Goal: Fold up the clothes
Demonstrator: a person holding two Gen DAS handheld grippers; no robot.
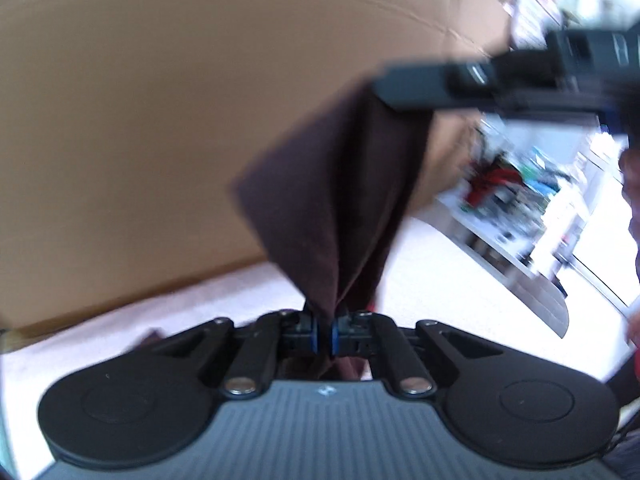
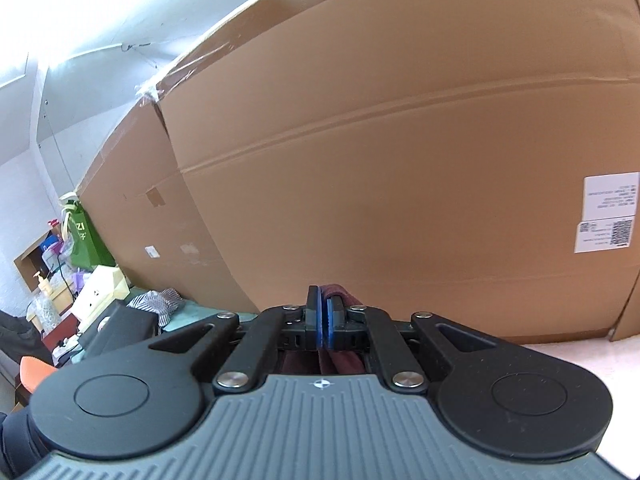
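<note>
Across the frame's middle in the left wrist view, lifted clear of the pale table (image 1: 460, 280): dark maroon garment (image 1: 332, 200), pinched in both closed grippers, left (image 1: 324, 334) and right (image 2: 323, 320), mid-fold, next needing both held edges lowered together, aligned.

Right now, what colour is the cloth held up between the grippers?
Dark maroon-brown cloth, plain, with no pattern; the left wrist view shows it best.
</note>
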